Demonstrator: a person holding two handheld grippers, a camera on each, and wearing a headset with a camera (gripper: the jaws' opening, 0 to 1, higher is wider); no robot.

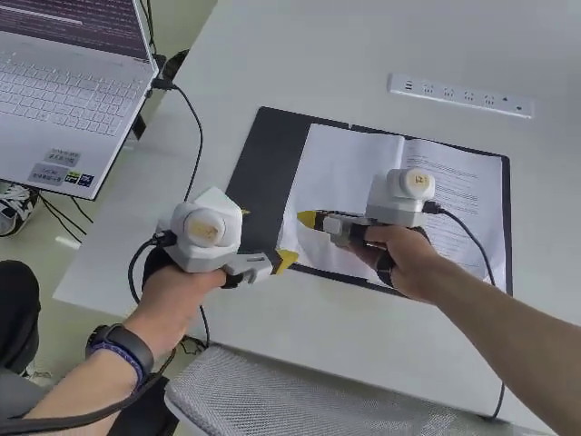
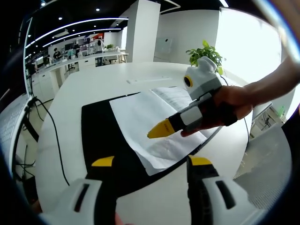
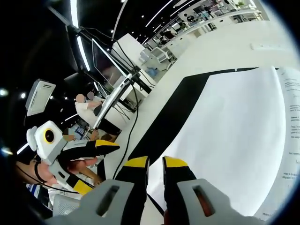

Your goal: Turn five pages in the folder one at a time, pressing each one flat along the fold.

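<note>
Folder (image 1: 263,173): lies open near the desk's (image 1: 363,54) front edge, white page (image 1: 349,173) resting loosely over the left inner cover, not yet flat at the fold. Right gripper (image 1: 307,218) at that page's free edge, jaws almost together, no sheet plainly pinched. Left gripper (image 1: 286,261) spread wide, empty, off the folder's near left corner. Likely risks: page springing back if let go unpressed; creasing under a dragged tip.

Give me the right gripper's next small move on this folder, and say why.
Probably lower the right gripper onto the blank page and slide it toward the fold. Its jaws are nearly together and it hovers over that page's outer edge. The page lies turned over the black cover but looks slightly bowed. The left gripper is open, beside the cover's near edge.
</note>
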